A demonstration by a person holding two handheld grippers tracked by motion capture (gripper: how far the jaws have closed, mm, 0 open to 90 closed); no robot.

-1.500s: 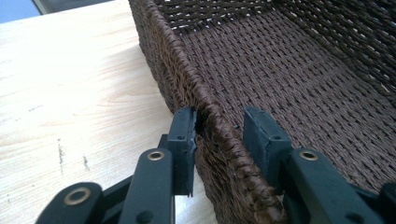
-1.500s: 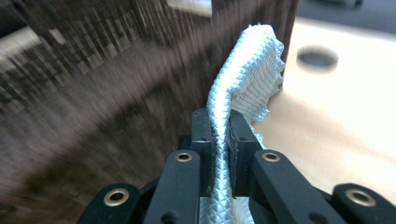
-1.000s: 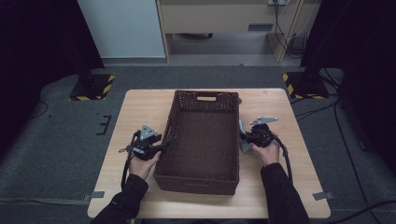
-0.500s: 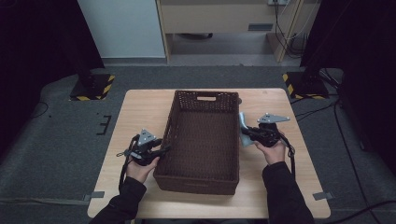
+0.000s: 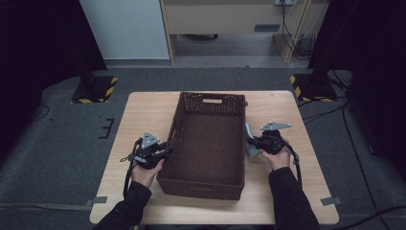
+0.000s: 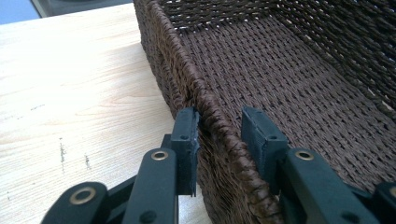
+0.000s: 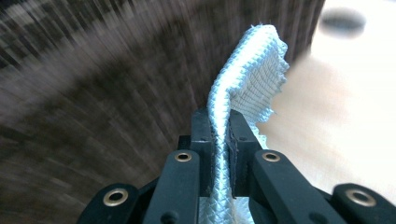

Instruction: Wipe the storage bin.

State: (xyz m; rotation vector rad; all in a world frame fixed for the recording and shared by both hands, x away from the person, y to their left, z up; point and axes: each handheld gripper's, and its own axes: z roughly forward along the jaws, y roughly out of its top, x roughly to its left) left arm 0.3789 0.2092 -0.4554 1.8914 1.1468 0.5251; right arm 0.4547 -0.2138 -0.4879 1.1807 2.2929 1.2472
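Gripping the limp, light woven strap [image 7: 247,84], our right gripper [image 7: 219,140] is clenched at the wicker basket's [image 5: 210,139] three o'clock; our left gripper [image 6: 219,135] straddles its stiff rim, released.

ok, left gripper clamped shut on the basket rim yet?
No: in the left gripper view the left gripper straddles the rim of the basket with its jaws apart, a gap showing on the inner side.

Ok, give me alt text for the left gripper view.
The left tool straddles the near rim of a dark brown woven basket, one black jaw outside the wall, the other inside and apart from it. Pale wooden table lies left of the basket.
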